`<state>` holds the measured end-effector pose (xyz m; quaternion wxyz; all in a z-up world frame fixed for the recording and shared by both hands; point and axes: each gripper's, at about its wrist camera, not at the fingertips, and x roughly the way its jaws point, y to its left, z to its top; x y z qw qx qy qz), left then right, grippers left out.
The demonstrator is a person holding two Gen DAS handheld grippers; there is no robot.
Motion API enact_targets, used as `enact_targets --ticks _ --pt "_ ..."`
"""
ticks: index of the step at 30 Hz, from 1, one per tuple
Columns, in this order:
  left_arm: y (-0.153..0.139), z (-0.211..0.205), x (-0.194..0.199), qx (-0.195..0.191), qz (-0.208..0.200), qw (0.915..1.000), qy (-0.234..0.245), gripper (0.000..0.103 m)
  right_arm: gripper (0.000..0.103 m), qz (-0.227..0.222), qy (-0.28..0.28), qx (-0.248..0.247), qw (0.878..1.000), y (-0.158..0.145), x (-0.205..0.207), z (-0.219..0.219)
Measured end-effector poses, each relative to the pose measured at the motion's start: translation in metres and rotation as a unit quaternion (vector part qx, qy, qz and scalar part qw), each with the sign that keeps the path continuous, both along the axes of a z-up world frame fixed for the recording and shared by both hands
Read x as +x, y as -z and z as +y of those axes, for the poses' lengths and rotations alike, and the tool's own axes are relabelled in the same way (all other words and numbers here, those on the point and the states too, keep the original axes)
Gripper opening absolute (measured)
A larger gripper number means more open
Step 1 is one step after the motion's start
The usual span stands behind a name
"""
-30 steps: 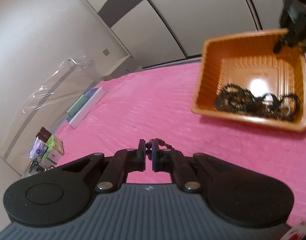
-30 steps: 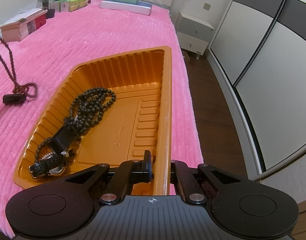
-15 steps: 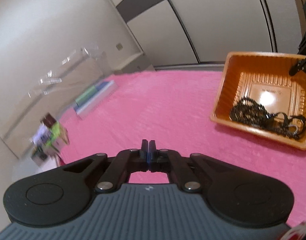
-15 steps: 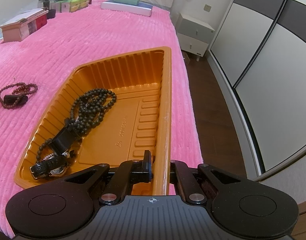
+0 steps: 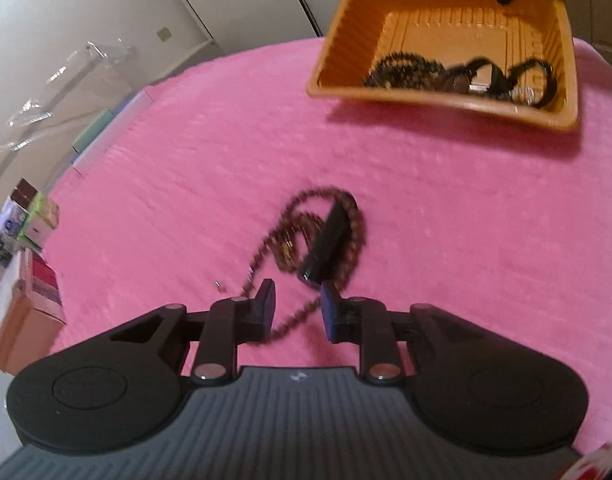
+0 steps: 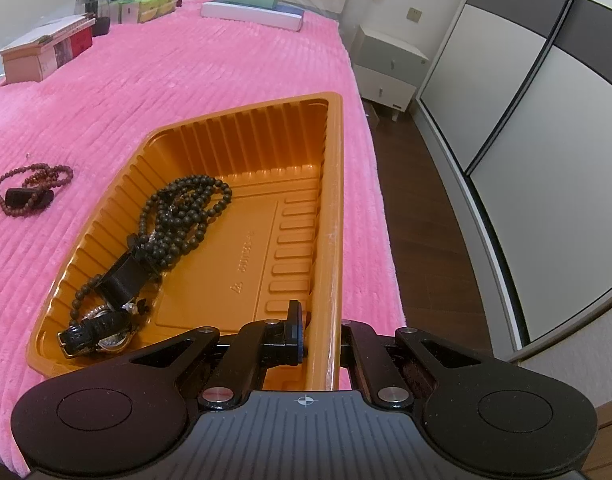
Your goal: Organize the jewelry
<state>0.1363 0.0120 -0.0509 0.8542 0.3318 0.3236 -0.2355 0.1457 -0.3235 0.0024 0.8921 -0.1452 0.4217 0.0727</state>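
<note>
The left gripper (image 5: 294, 306) points down at the pink ribbed blanket (image 5: 445, 208), and its jaws are opening; a strand of the brown bead necklace (image 5: 325, 236) runs through the gap between the two fingers, but the pads do not press on it, so the necklace is released. Most of that necklace lies in a loose coil on the blanket just ahead of the fingertips, with a flat black tag (image 5: 325, 246) lying across the coil, its near end close to the right-hand finger. Further ahead and to the right of these fingers sits the orange tray (image 5: 341, 60), well apart from the brown coil. The right gripper (image 6: 319, 332) is clenched on the near wall of the orange tray (image 6: 329, 216) — one finger inside the tray, the other outside it, hidden behind the rim. Ahead and to the left of its fingers, on the tray's floor, lie a black bead necklace (image 6: 182, 216), a black strap piece (image 6: 124, 276) and a wristwatch (image 6: 102, 330), bunched along the tray's left wall. Far to the left of those fingers, outside the tray, the brown necklace (image 6: 30, 190) rests on the blanket. Beyond it at the blanket's far edge stand a wooden box (image 6: 46, 54), small cartons (image 6: 146, 4) and a flat white box (image 6: 252, 16).
</note>
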Motion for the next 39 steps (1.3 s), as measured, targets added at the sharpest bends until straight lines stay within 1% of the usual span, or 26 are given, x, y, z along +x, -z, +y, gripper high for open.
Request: enact_targets --ticks 3,6,8,11,15,21,26,28,29,30,31,34,37,39 --pt "0.004 0.002 0.002 -0.035 0.029 0.999 0.0 0.023 0.004 0.001 0.0 -0.001 1.0 0.001 0.0 0.0" --pt "0.004 -0.01 0.003 -0.069 0.039 0.9968 0.009 0.023 0.004 0.002 0.001 -0.002 1.0 0.002 0.0 0.0" --pt "0.007 -0.018 0.007 -0.084 0.047 0.9953 0.007 0.023 0.004 0.003 0.001 -0.002 1.0 0.003 0.001 0.0" --pt "0.013 -0.029 0.017 -0.078 0.049 0.9957 -0.009 0.023 0.004 0.004 0.001 -0.002 1.0 0.003 0.001 0.0" --pt "0.016 -0.034 0.029 -0.093 0.059 0.9937 -0.019 0.023 0.004 0.005 0.002 -0.002 1.0 0.003 0.001 0.0" --pt "0.025 -0.04 0.041 -0.097 0.071 0.9923 -0.033 0.022 0.004 0.005 0.004 -0.003 1.0 0.004 0.003 0.0" --pt "0.026 -0.042 0.051 -0.117 0.083 0.9882 -0.055 0.022 0.004 0.005 0.005 -0.004 1.0 0.004 0.003 0.0" --pt "0.026 -0.044 0.054 -0.119 0.085 0.9874 -0.059 0.018 0.004 0.004 0.006 -0.004 1.0 0.004 0.002 0.0" --pt "0.026 -0.046 0.055 -0.117 0.085 0.9877 -0.058 0.016 0.004 0.004 0.006 -0.003 1.0 0.004 0.002 0.0" --pt "0.025 -0.047 0.053 -0.115 0.086 0.9882 -0.054 0.01 0.004 0.004 0.005 -0.003 1.0 0.004 0.002 0.0" --pt "0.025 -0.048 0.051 -0.11 0.084 0.9891 -0.049 0.008 0.004 0.004 0.004 -0.002 1.0 0.004 0.002 0.0" --pt "0.023 -0.052 0.045 -0.095 0.079 0.9917 -0.037 0.006 0.004 0.003 0.005 -0.002 1.0 0.004 0.002 -0.001" --pt "0.013 -0.048 0.037 -0.103 0.071 0.9917 -0.029 0.006 0.004 0.002 0.005 -0.002 1.0 0.004 0.001 -0.001" --pt "0.0 -0.042 0.032 -0.112 0.062 0.9915 -0.025 0.006 0.004 0.002 0.005 -0.002 1.0 0.004 0.001 -0.001"
